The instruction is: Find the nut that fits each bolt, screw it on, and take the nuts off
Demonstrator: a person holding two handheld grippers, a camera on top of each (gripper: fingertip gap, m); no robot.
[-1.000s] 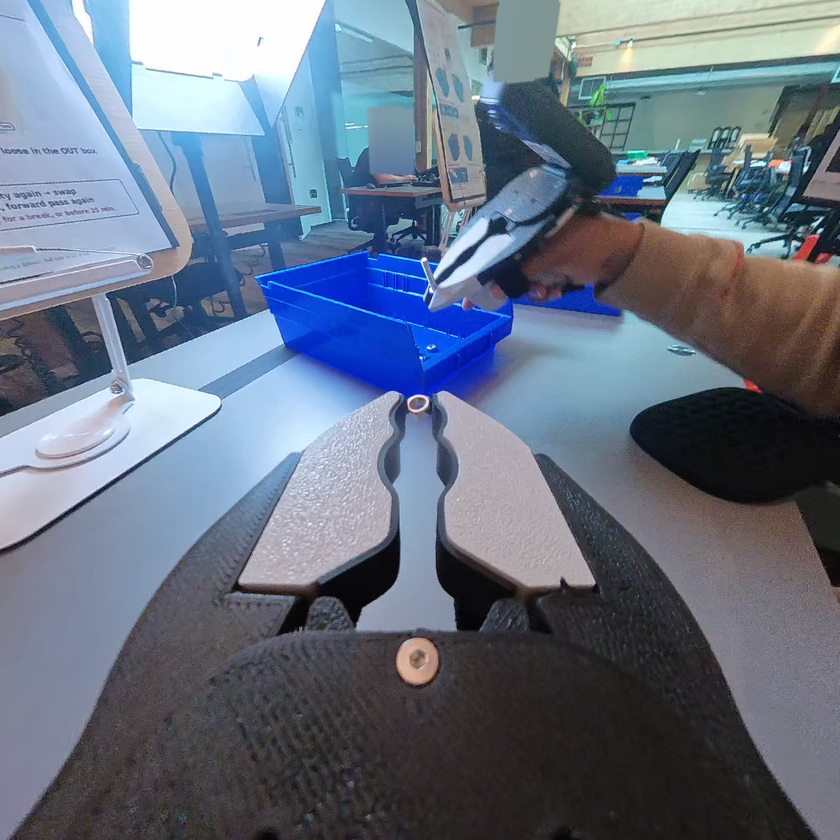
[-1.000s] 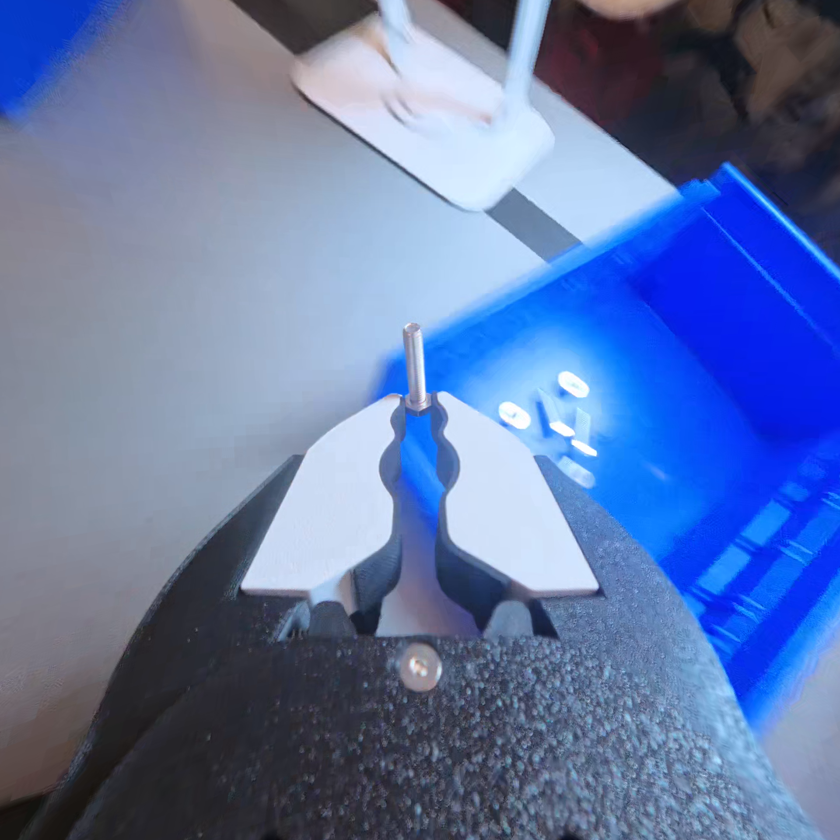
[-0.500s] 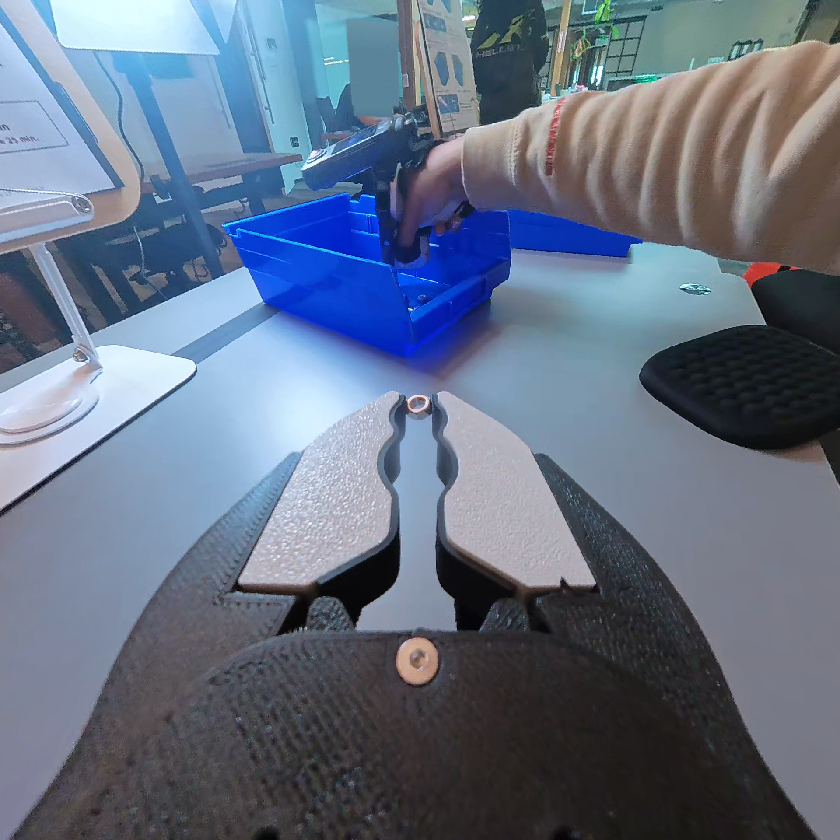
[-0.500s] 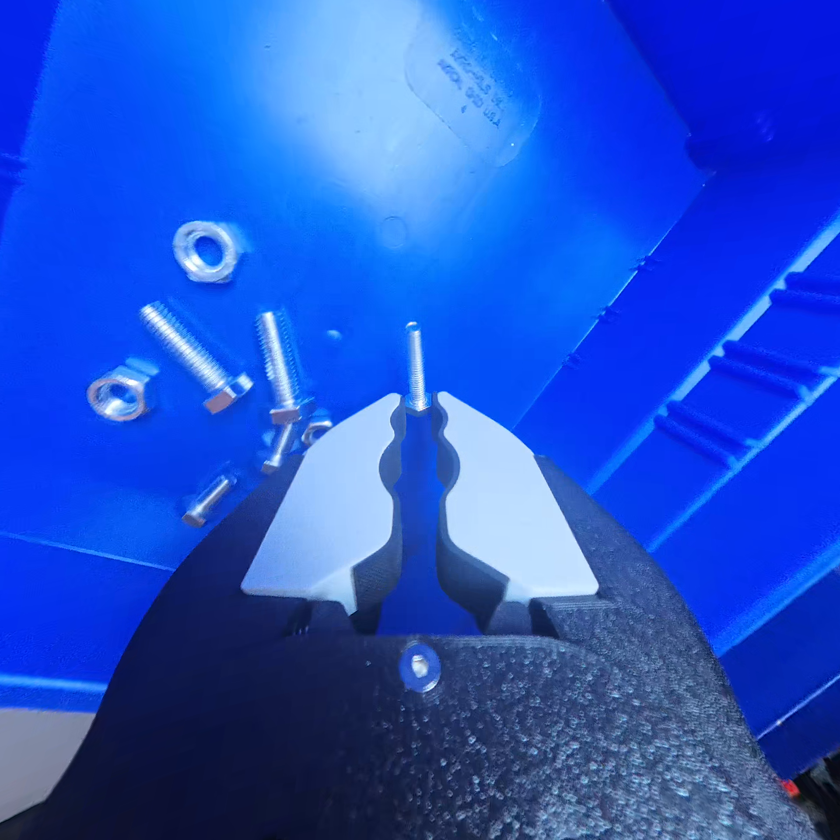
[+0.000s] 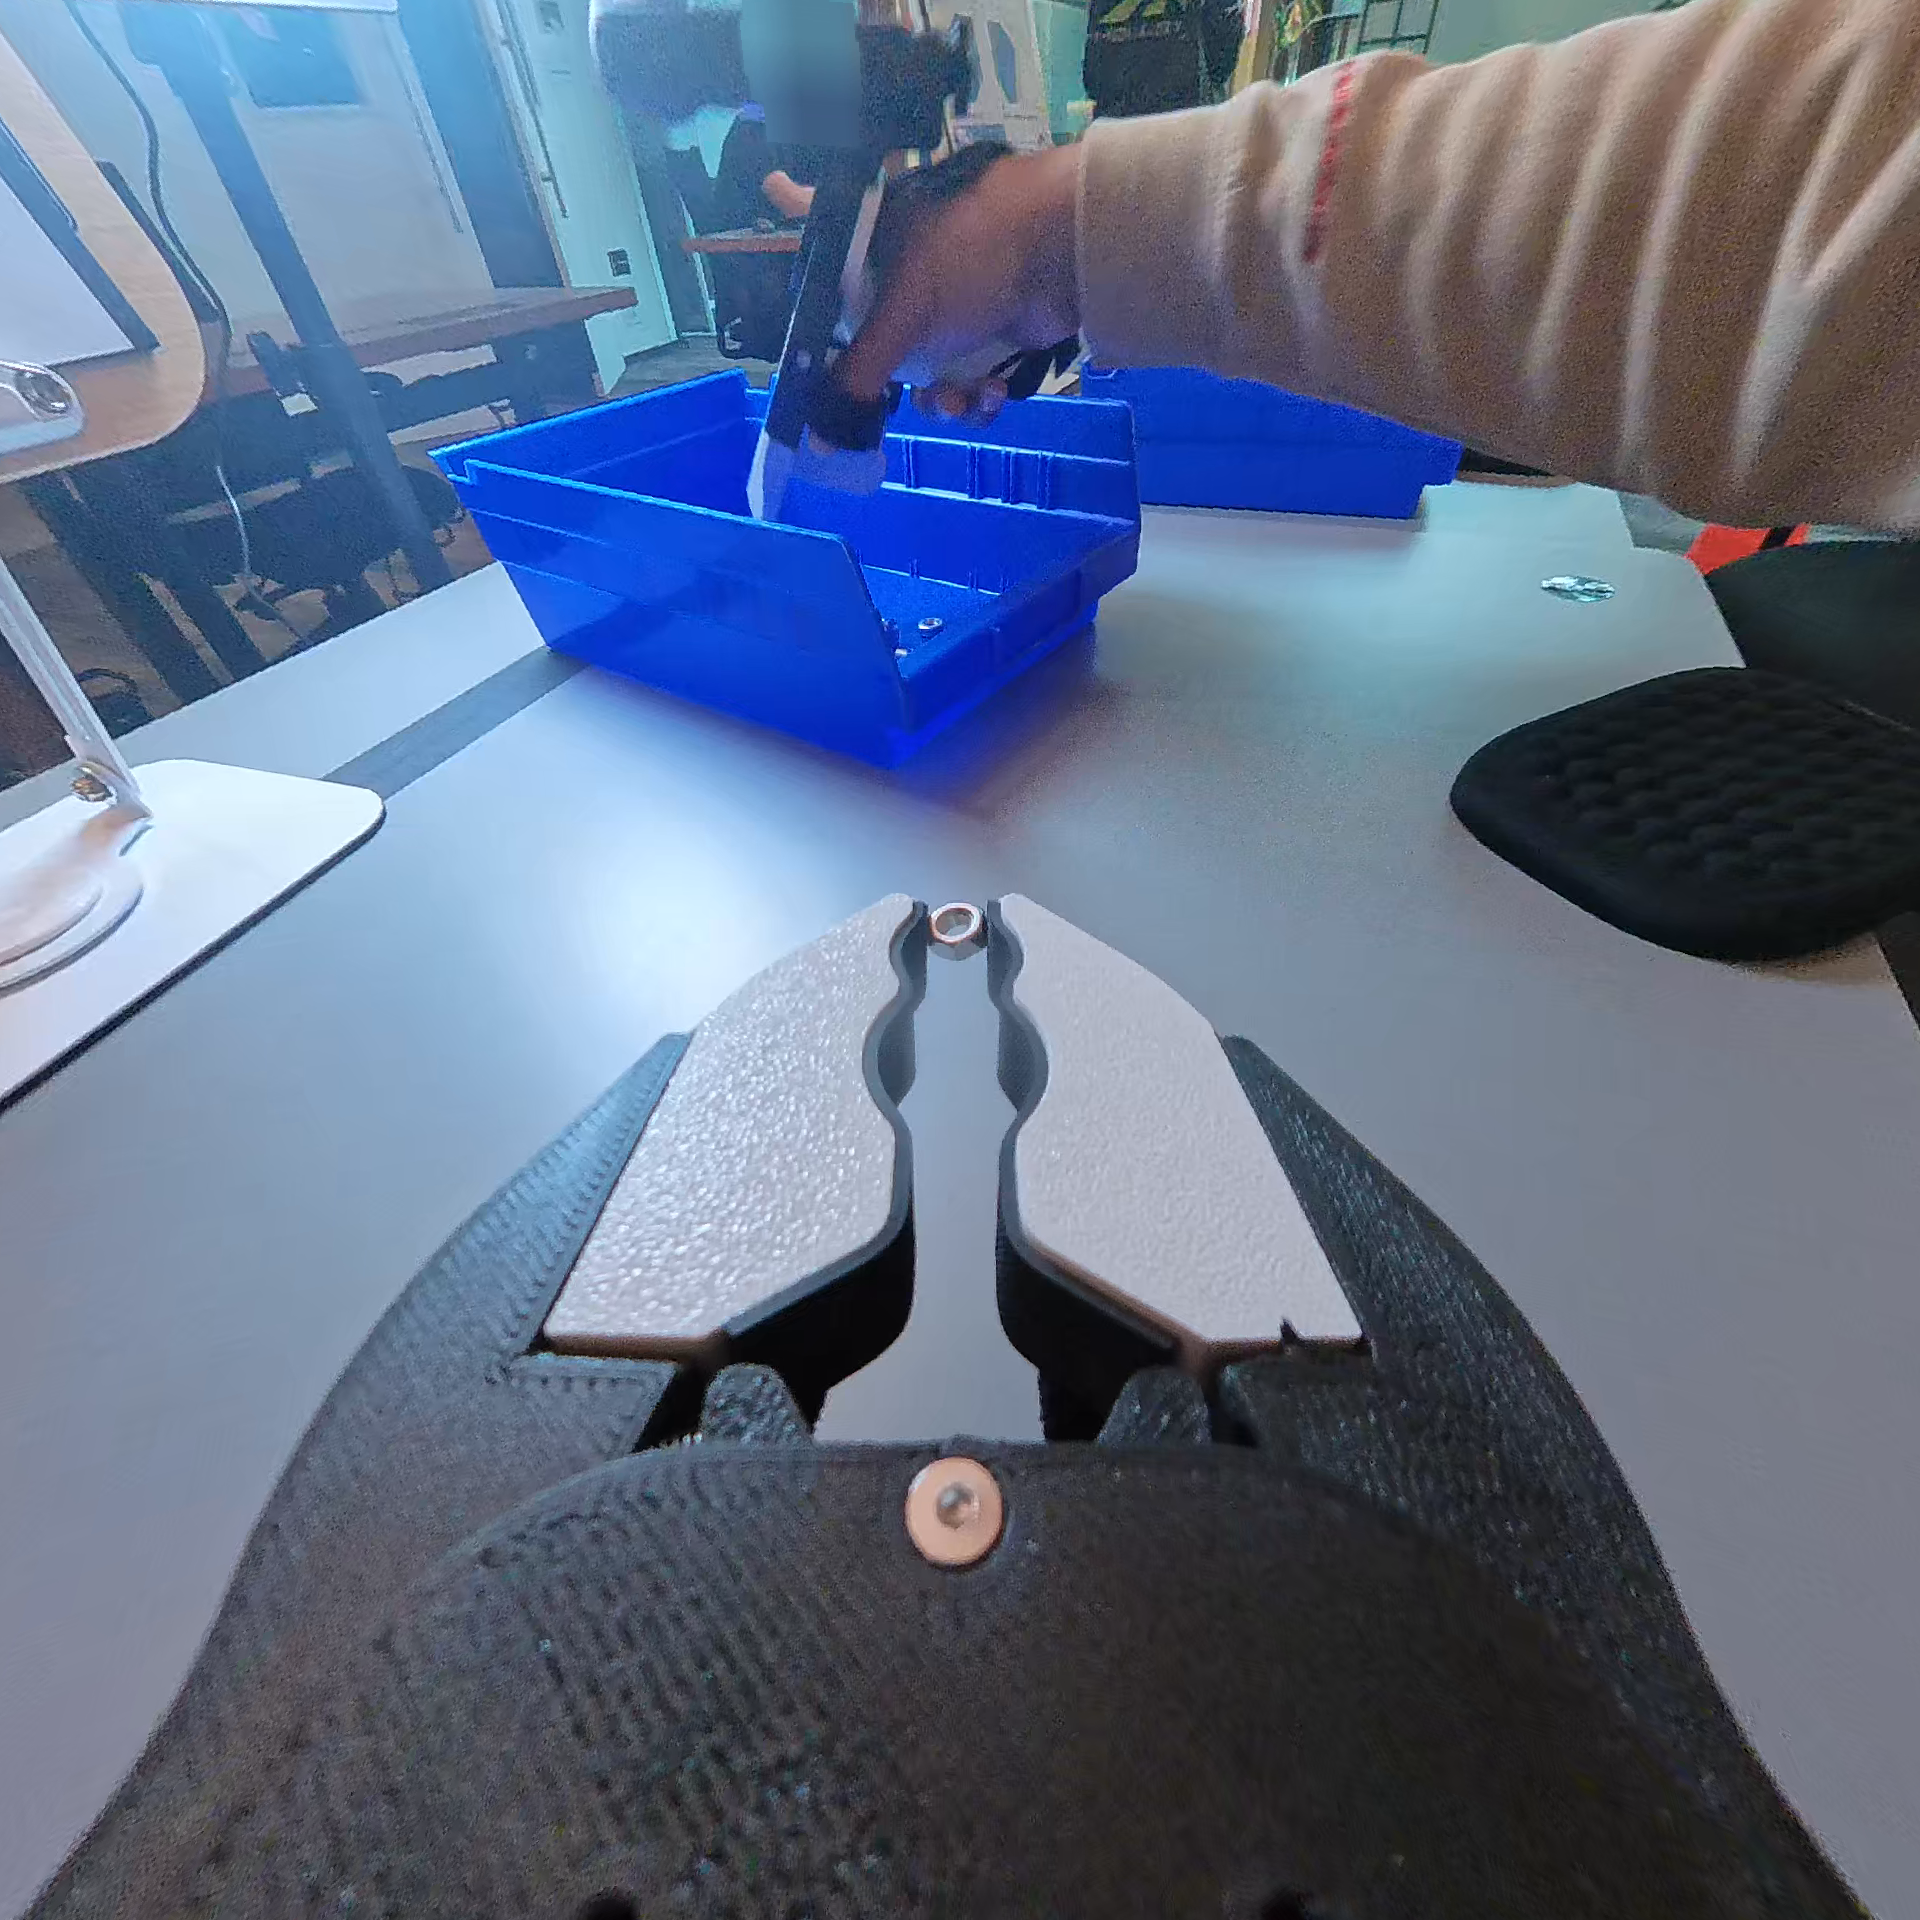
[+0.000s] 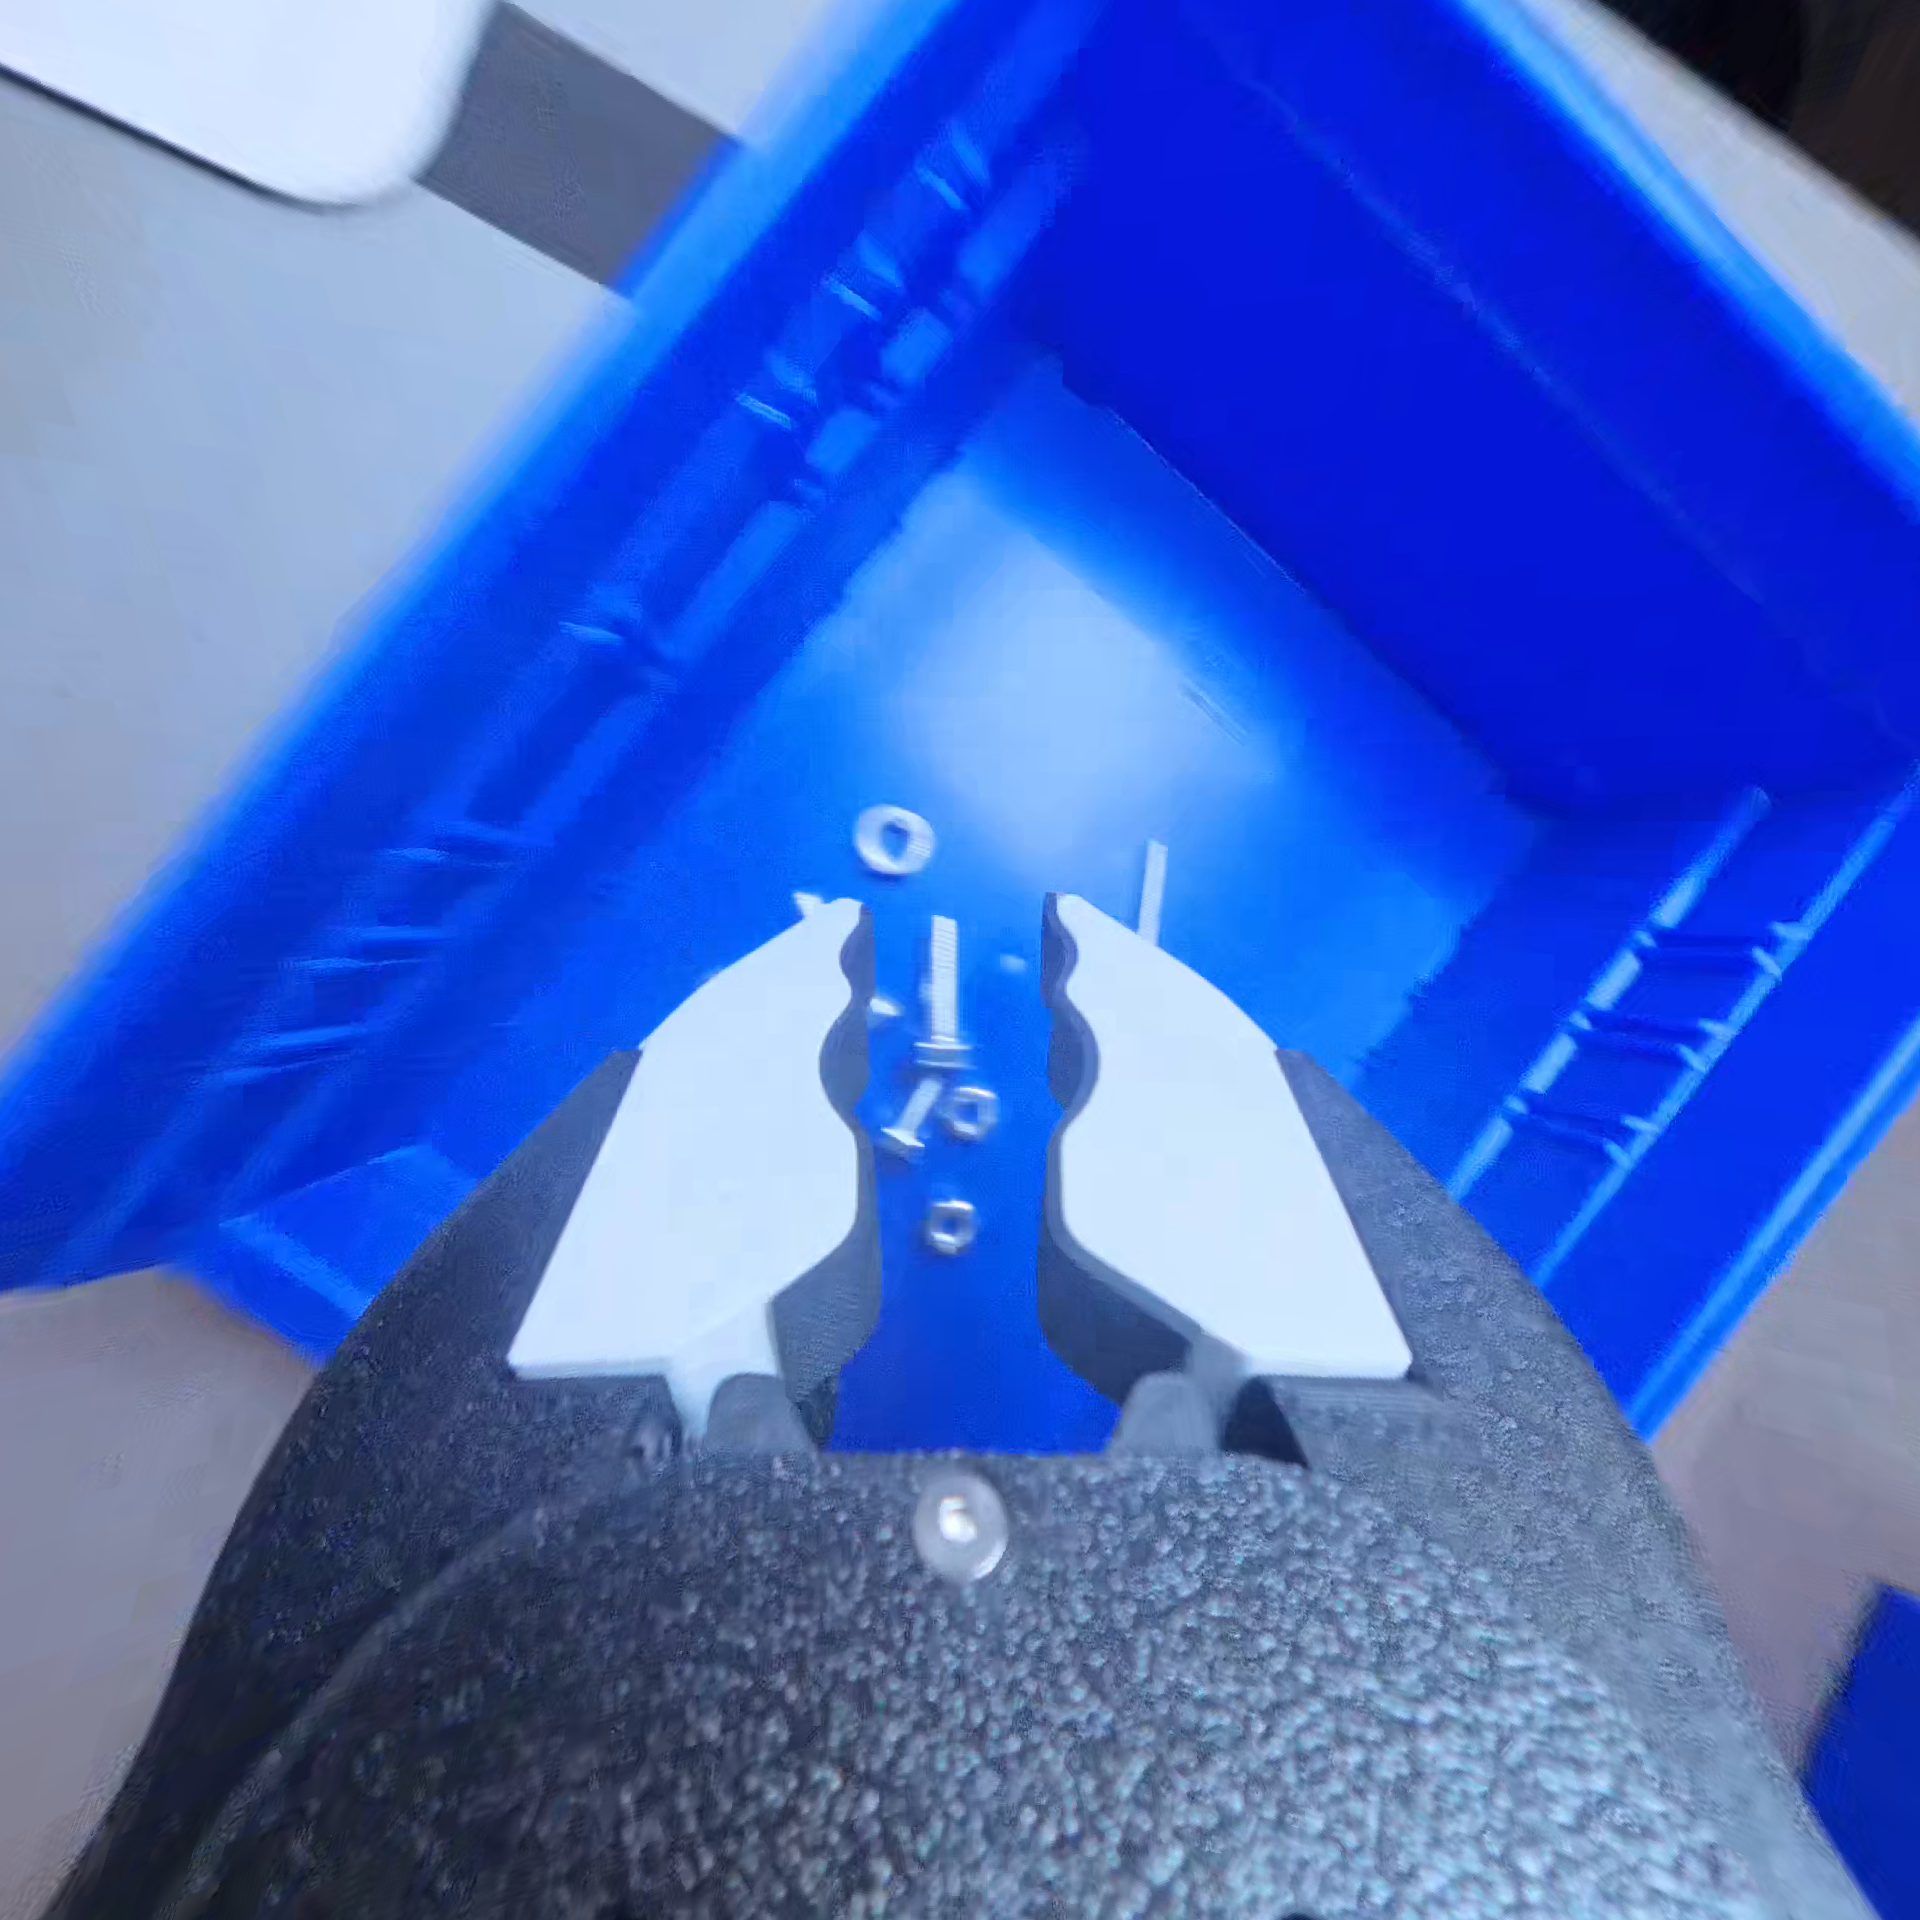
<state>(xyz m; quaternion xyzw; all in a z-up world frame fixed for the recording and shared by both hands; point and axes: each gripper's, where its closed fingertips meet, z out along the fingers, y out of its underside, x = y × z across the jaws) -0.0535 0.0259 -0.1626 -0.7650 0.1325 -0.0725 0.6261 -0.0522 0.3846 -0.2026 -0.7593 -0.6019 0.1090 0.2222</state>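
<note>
Pinching one nut [image 5: 956, 923], the left claw [image 5: 956, 925] waits; the right claw [image 6: 956, 914] gapes, empty, over one blue bin [image 6: 1351, 416].

Two blue bins [image 5: 665, 592], four loose nuts [image 6: 891, 840] plus one held, three bolts [image 6: 938, 987] visible.

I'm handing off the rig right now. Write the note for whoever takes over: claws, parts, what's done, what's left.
Left claw: shut on a small nut, held low over the grey table.
Right claw: open and empty, over the blue bin.
Parts: a thin bolt lies on the bin floor beside the right claw's tip; a thicker bolt and loose nuts lie nearby.
Done: nut and thin bolt are apart.
Left: drop the held nut in a bin, then match, screw on and remove the remaining pairs.
</note>
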